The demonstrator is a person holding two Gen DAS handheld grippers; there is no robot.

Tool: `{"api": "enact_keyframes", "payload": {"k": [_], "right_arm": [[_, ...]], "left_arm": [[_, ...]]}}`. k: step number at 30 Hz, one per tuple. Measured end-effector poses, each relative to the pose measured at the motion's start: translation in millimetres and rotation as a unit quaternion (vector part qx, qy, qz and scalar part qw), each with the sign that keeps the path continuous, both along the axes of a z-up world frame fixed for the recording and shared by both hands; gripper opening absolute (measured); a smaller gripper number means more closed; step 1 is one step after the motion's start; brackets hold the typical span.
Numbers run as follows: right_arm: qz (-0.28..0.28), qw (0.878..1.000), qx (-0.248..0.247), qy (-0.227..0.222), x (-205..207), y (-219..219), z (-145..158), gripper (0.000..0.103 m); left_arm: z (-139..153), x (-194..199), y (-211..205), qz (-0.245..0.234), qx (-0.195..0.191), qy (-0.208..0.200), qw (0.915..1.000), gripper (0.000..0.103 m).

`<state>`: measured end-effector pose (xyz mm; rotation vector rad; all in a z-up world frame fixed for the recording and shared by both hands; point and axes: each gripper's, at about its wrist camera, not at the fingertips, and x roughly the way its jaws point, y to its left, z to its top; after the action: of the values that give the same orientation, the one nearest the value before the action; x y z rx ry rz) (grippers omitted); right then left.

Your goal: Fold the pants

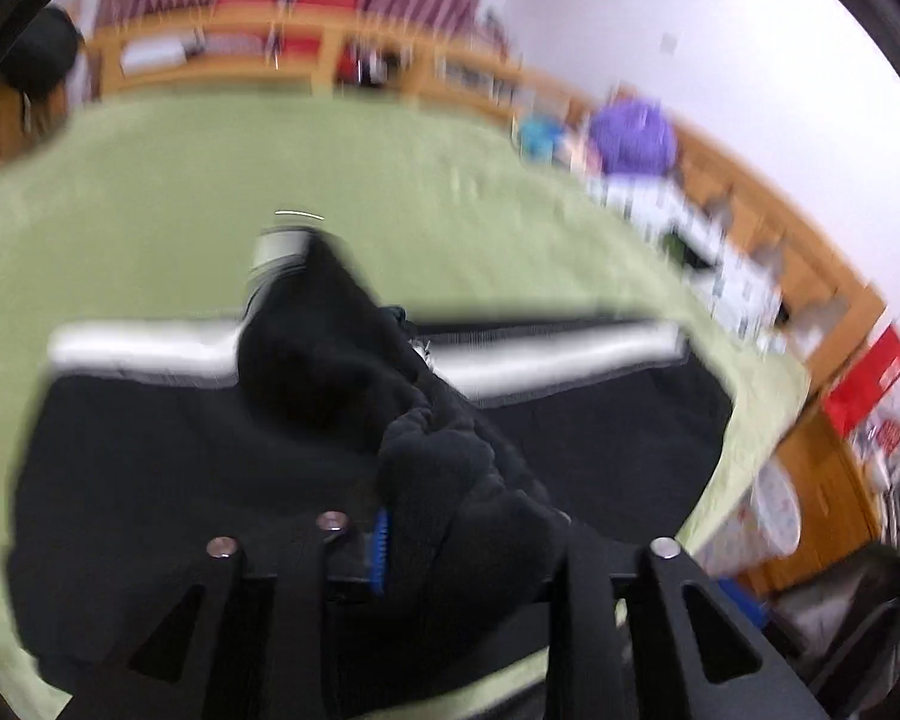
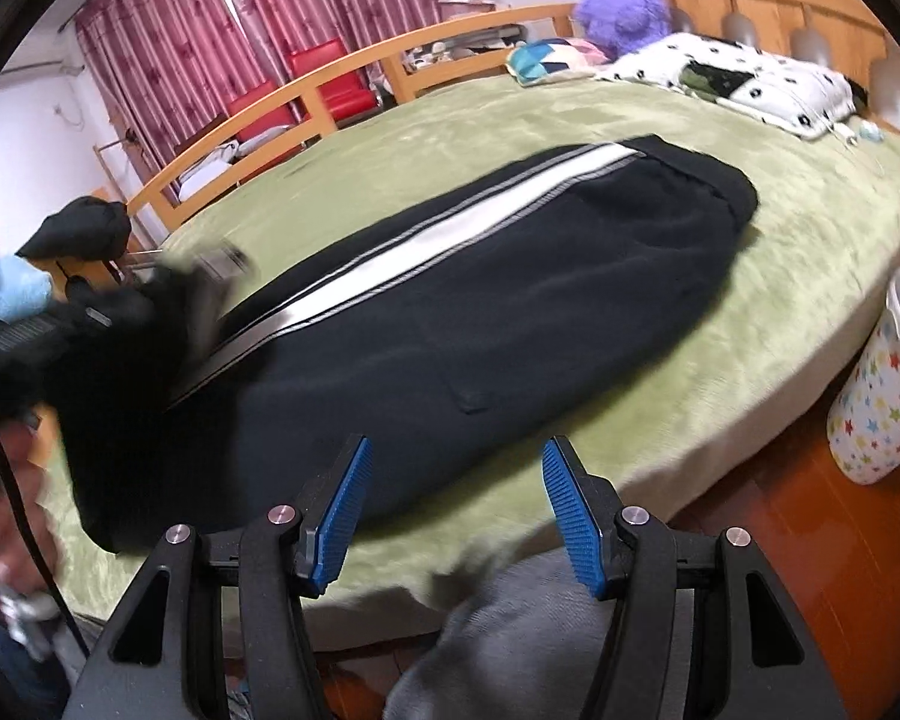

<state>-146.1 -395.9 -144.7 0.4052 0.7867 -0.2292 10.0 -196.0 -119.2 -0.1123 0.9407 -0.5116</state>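
On the green bedspread [image 2: 660, 300] the black pants [image 2: 480, 300] were laid flat, white stripe up. One leg end was bunched between the nearly closed jaws of the left gripper [image 1: 426, 516] and seemingly gripped; the right gripper [image 2: 453, 516] was held open and empty above the bed's near edge. The carried end would best be kept taut and laid hem to waistband. A wooden bed frame [image 2: 354, 69], red curtains [image 2: 210, 30] and a purple plush toy [image 2: 621, 3] were seen beyond.

Your left gripper [image 1: 450, 540] is mostly buried under bunched pants [image 1: 342, 396]; one blue pad [image 1: 381, 552] shows. Left view smeared throughout. In right view, your hand [image 2: 6, 546] blurs at the edge.
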Motion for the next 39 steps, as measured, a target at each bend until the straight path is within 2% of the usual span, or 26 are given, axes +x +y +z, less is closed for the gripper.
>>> {"api": "enact_keyframes", "payload": {"k": [1, 3, 5, 7, 10, 14, 18, 21, 23, 24, 25, 26, 28, 29, 30, 31, 32, 33, 35, 37, 38, 39], "right_arm": [[-0.002, 1.000, -0.002, 0.002, -1.7, -4.1, -0.7, 0.059], [-0.003, 1.000, -0.006, 0.005, -3.0, -6.8, -3.1, 0.059], [0.005, 1.000, 0.000, 0.004, 2.6, -6.7, -6.2, 0.059], [0.014, 1.000, 0.009, 0.002, 8.4, -4.2, -9.4, 0.059], [0.040, 0.999, 0.016, -0.005, 28.0, 9.8, -9.3, 0.059], [0.089, 0.995, 0.030, -0.026, 56.1, 42.7, -2.0, 0.059], [0.134, 0.989, 0.040, -0.045, 80.0, 74.7, 7.7, 0.059], [0.153, 0.987, 0.028, -0.038, 96.5, 95.8, 6.9, 0.059], [0.169, 0.986, 0.010, -0.015, 106.0, 110.7, 0.7, 0.057], [0.180, 0.984, -0.007, 0.010, 111.2, 120.9, -7.2, 0.046], [0.194, 0.981, -0.016, 0.024, 112.2, 130.0, -13.8, 0.019], [0.199, 0.979, -0.033, 0.035, 110.6, 135.8, -18.9, 0.019], [0.208, 0.975, -0.074, 0.021, 101.9, 143.8, -16.5, 0.017], [0.208, 0.977, -0.053, -0.005, 94.5, 137.5, -7.1, 0.017], [0.206, 0.978, -0.001, -0.034, 86.6, 125.5, 3.7, 0.017], [0.204, 0.977, 0.039, -0.050, 81.2, 114.9, 10.3, 0.017], [0.200, 0.977, 0.050, -0.048, 76.9, 108.7, 12.2, 0.017], [0.201, 0.978, 0.040, -0.037, 75.6, 109.3, 9.4, 0.017], [0.220, 0.975, 0.001, 0.026, 77.4, 122.2, -17.9, 0.020], [0.229, 0.970, -0.026, 0.074, 79.6, 132.6, -42.2, 0.021], [0.234, 0.968, -0.040, 0.078, 77.8, 135.4, -46.1, 0.022], [0.242, 0.967, -0.049, 0.070, 74.5, 137.1, -42.7, 0.027]], "left_arm": [[-8.6, -2.0, -5.7, -0.012, 0.014, 0.013, 0.9997, 0.025], [-14.0, -11.2, -2.1, -0.023, 0.023, 0.013, 0.9994, 0.028], [-6.0, -21.1, 14.4, -0.036, 0.005, 0.007, 0.9993, 0.037], [4.0, -26.8, 38.4, -0.037, -0.017, 0.003, 0.9992, 0.058], [16.7, -33.8, 79.9, -0.017, -0.047, -0.016, 0.9986, 0.066], [22.6, -34.5, 129.7, 0.027, -0.052, -0.028, 0.9979, 0.066], [15.3, -36.3, 179.2, 0.079, -0.047, -0.023, 0.9955, 0.066], [5.9, -33.2, 202.3, 0.110, -0.041, -0.016, 0.9929, 0.066], [-1.7, -36.2, 217.1, 0.127, -0.042, -0.011, 0.9910, 0.066], [-5.2, -38.0, 226.7, 0.134, -0.044, -0.007, 0.9899, 0.066], [-8.4, -39.3, 231.6, 0.140, -0.044, -0.005, 0.9892, 0.066], [-9.6, -36.3, 231.2, 0.145, -0.042, -0.005, 0.9886, 0.066], [-10.8, -37.7, 242.4, 0.156, -0.037, -0.005, 0.9871, 0.066], [-9.4, -37.6, 245.5, 0.157, -0.038, -0.007, 0.9869, 0.066], [-7.5, -37.8, 249.5, 0.155, -0.042, -0.010, 0.9869, 0.066], [-5.8, -38.0, 252.4, 0.154, -0.045, -0.013, 0.9870, 0.066], [-4.2, -37.4, 254.2, 0.151, -0.054, -0.018, 0.9870, 0.066], [-4.6, -36.6, 254.0, 0.148, -0.060, -0.019, 0.9870, 0.066], [-11.5, -32.3, 250.3, 0.140, -0.065, -0.010, 0.9880, 0.067], [-27.2, -24.8, 241.0, 0.136, -0.047, 0.015, 0.9895, 0.067], [-37.5, -22.8, 238.4, 0.135, -0.035, 0.027, 0.9899, 0.067], [-52.8, -19.6, 232.6, 0.133, -0.019, 0.046, 0.9899, 0.067]]}}
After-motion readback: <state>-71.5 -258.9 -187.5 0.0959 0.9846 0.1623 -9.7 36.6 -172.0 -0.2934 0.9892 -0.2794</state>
